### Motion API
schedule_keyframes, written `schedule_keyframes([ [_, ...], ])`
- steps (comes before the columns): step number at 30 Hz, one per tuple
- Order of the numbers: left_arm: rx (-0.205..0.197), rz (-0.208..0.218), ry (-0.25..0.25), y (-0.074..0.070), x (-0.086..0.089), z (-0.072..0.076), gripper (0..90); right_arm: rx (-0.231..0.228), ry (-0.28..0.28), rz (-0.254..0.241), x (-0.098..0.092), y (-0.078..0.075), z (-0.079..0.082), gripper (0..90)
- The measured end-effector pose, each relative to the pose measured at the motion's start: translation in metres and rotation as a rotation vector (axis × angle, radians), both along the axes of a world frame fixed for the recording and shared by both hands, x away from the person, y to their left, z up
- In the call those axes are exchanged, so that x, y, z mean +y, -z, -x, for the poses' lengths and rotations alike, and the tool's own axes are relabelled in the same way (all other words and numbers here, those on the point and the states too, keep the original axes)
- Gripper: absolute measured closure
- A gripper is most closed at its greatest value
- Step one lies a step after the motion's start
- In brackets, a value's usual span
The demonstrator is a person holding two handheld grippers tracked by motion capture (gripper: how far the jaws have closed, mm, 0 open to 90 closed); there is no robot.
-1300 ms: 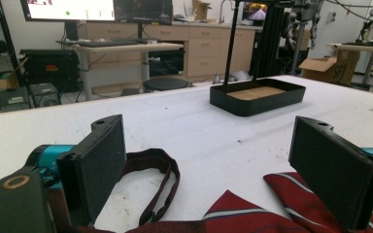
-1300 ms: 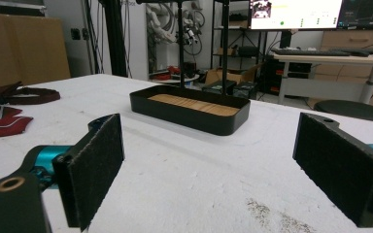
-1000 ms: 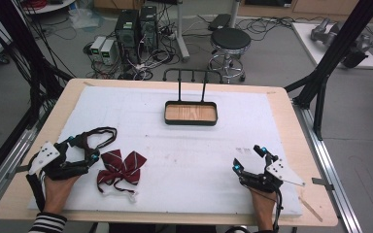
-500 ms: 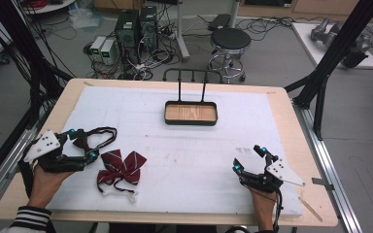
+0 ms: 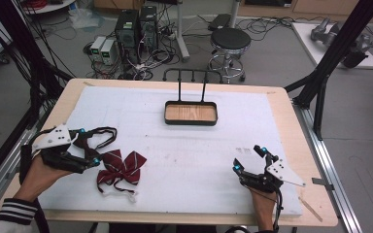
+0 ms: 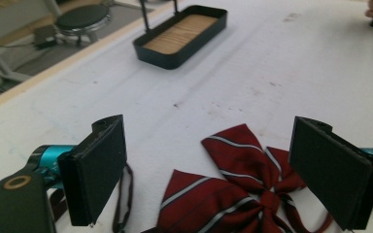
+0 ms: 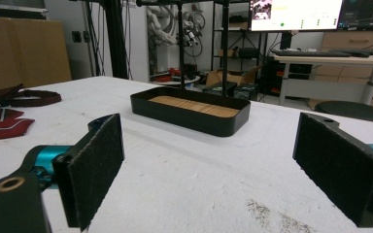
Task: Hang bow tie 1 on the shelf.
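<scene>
nearest to us, our left gripper (image 5: 86, 147) hovers at the left edge of the table (image 5: 291, 131), its jaws spread wide with nothing between them. in the left gripper view the dark red striped bow tie (image 6: 238, 194) lies flat on the white mat (image 5: 189, 145) just below and between the two black pads (image 6: 97, 165), not touching either one as far as we can tell. from the high view the bow tie (image 5: 120, 168) sits just to the right of that gripper, and its dark strap (image 5: 99, 136) loops away behind the gripper towards the left rim of the mat.

our right gripper (image 5: 250, 159) rests near the right front corner of the mat, well apart from the bow tie, and its jaws also stand wide and hold nothing.

farther off, near the middle back of the mat, we see the black tray (image 5: 191, 112) with a wooden floor, upright on the mat, with a black rack (image 5: 192, 77) rising behind it. past the table a round stool (image 5: 229, 41) stands on the floor.
</scene>
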State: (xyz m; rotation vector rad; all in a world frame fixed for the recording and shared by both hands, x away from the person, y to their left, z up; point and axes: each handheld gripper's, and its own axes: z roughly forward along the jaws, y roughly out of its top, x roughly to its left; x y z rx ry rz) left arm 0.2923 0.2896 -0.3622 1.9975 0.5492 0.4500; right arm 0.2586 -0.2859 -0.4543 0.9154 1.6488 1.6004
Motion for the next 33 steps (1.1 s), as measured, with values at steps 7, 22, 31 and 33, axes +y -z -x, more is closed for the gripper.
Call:
schedule_keyframes([
  [7,0.027,-0.113,0.080,-0.003,-0.018,0.002,14.4,-0.008,0.002,0.003,-0.001,0.000,-0.001,10.5],
  [22,0.093,-0.286,0.146,0.009,-0.040,0.000,17.8,-0.003,0.002,-0.001,-0.001,0.000,0.000,10.5],
  [31,0.141,-0.342,0.162,0.027,-0.045,-0.002,19.5,-0.002,0.002,-0.004,-0.001,0.000,0.000,10.4],
  [33,0.155,-0.368,0.174,0.032,-0.047,-0.002,20.5,-0.001,0.002,-0.003,-0.001,0.000,0.000,10.4],
])
